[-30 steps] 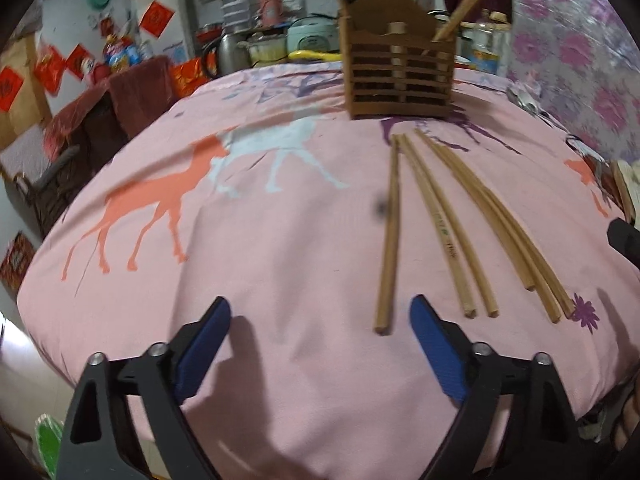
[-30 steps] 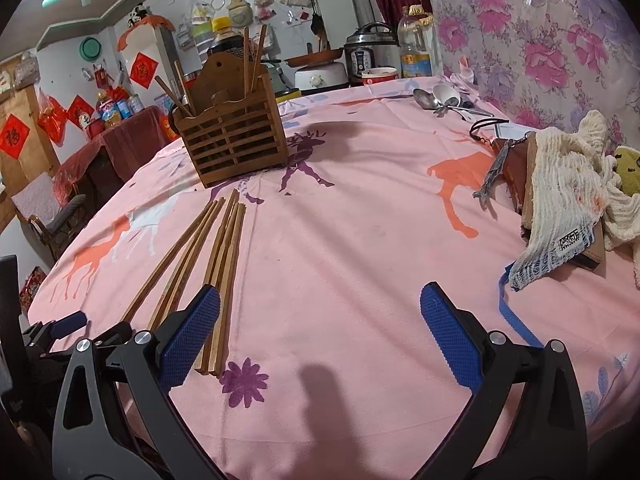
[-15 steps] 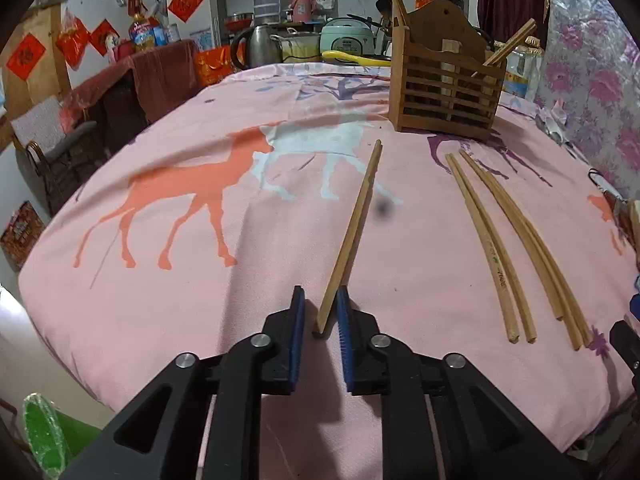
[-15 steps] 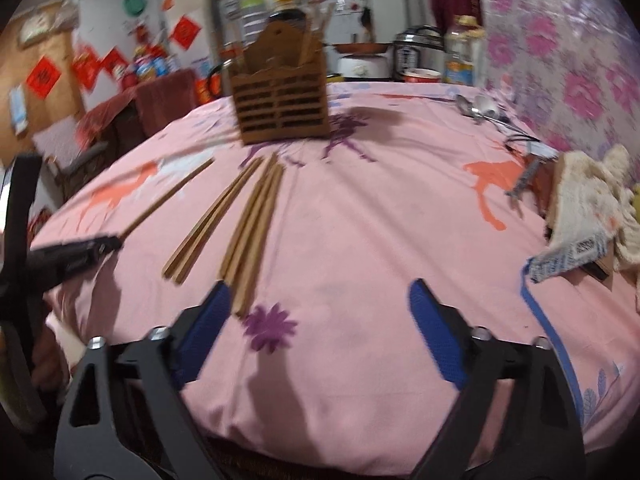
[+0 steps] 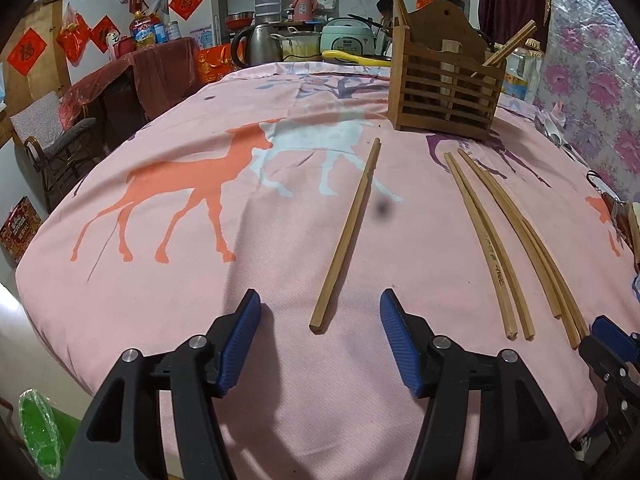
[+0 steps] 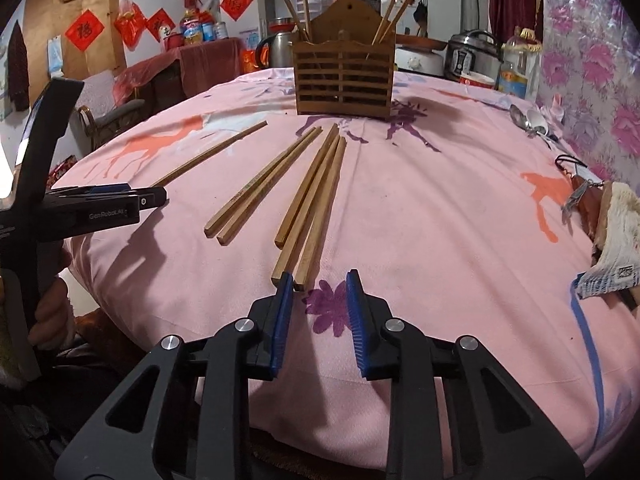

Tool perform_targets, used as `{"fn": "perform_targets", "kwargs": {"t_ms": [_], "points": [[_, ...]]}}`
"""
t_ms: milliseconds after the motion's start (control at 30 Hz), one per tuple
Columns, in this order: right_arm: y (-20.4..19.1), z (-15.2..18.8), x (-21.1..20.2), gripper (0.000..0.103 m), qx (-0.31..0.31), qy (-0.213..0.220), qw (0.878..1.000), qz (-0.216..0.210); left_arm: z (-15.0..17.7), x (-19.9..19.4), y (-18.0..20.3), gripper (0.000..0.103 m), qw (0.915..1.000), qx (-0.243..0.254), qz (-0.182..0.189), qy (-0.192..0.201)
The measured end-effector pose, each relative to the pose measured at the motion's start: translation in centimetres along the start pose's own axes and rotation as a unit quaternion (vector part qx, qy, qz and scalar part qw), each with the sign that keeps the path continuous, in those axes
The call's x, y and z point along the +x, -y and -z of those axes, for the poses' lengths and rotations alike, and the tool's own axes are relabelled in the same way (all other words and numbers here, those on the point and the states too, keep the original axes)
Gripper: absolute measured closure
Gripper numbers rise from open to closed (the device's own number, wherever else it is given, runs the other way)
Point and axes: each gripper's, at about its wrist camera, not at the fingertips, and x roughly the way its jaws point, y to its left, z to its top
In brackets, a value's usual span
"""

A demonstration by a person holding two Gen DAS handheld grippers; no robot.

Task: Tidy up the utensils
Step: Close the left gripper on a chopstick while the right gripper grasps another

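One chopstick (image 6: 208, 155) end behind left gripper (image 6: 158, 196)

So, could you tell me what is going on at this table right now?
A person with a tool in each hand is tidying chopsticks into the wooden holder. Six still lie on the pink cloth. The left tool, just reopened, straddles the lone chopstick without gripping. The right tool has been closing beside the group of three, holding nothing.
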Motion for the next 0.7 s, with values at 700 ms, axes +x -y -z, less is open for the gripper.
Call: {"fn": "perform_targets", "kwargs": {"t_ms": [700], "points": [[1.7, -0.3, 0.5, 0.096, 0.038, 0.003, 0.999, 0.011, -0.4, -0.2, -1.1, 0.076, 0.9994, -0.025, 0.023, -0.007]]}}
